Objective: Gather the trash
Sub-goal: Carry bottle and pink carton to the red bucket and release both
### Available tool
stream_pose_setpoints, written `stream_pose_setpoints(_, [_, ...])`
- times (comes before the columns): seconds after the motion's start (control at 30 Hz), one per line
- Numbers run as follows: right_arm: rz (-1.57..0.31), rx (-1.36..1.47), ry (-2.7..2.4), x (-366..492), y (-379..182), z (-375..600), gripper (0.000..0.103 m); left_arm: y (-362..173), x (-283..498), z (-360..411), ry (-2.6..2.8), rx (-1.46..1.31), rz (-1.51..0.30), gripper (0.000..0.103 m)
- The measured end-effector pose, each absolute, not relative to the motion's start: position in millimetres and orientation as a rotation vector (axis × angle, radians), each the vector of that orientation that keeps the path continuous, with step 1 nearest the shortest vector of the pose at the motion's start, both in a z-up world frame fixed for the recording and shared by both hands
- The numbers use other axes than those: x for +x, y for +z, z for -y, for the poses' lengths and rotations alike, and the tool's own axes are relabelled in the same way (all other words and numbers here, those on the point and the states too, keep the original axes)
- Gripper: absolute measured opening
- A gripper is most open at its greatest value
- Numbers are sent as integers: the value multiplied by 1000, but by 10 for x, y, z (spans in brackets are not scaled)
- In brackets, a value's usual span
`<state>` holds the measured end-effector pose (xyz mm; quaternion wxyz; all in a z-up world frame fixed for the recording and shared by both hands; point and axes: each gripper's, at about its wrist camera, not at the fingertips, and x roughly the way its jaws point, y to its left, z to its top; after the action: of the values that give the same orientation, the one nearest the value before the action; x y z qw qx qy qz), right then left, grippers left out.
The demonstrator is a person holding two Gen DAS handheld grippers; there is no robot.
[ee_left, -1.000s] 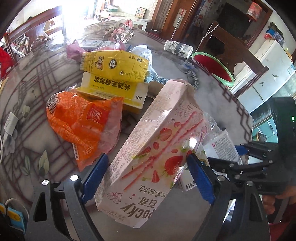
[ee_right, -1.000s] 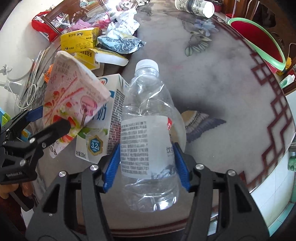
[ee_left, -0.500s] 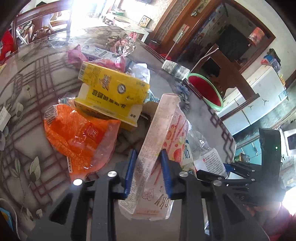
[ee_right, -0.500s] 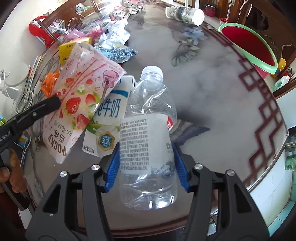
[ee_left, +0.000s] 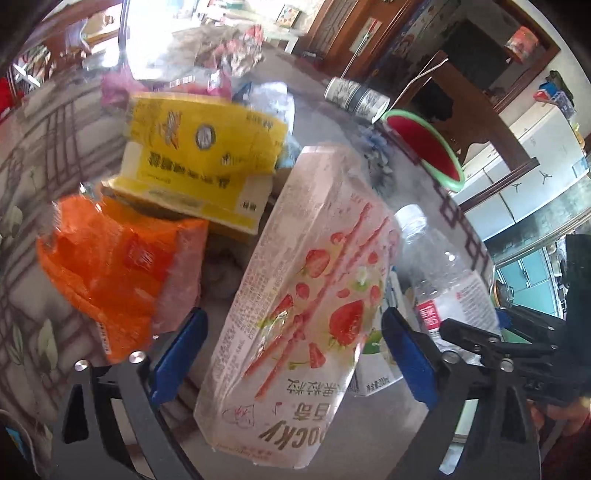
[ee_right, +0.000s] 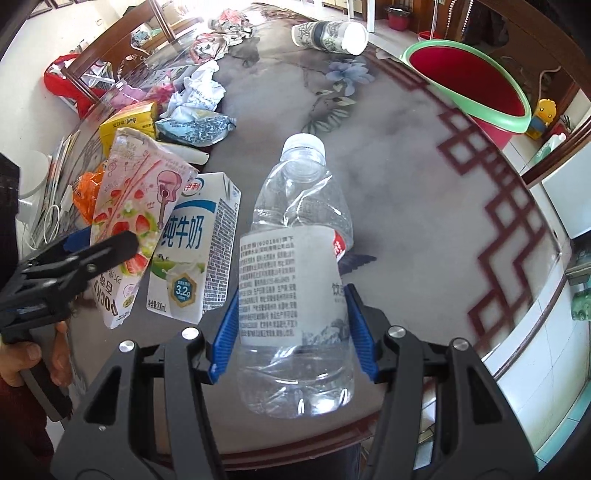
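We are mid-pickup: our right gripper (ee_right: 291, 332) clamps the crushed water bottle (ee_right: 295, 280) above the table (ee_right: 424, 192), our left gripper (ee_left: 291, 354) gapes wide around the Pocky box (ee_left: 303, 295), which we must pinch before carrying both to the red bin (ee_right: 476, 88).

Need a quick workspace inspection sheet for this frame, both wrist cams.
Surface: round marble-patterned table, littered on one side.
Job's things: clear plastic water bottle, held; pink strawberry Pocky box, tilted; white milk carton, upright.
Clutter: yellow drink cartons, orange plastic wrapper, crumpled paper, patterned paper cup on its side.
Grippers: right gripper clamps bottle; left gripper wide open around Pocky box.
Cables: white cords at table edge.
Surroundings: red basin with green rim, wooden chair.
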<state>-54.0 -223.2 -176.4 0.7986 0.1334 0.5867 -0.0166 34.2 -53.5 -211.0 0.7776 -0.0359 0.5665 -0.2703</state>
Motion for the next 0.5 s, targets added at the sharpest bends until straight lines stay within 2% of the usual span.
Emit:
stream_pose_setpoints(0.13, [-1250,295,-30,-562,-1739,2253,53,-2041,290,465,-581,-149,-1212,66])
stream_pose_setpoints(0.5, [-1107,293,-27,-487,-1295,2303,53,-1317,79,430,-509,-135,-996,64])
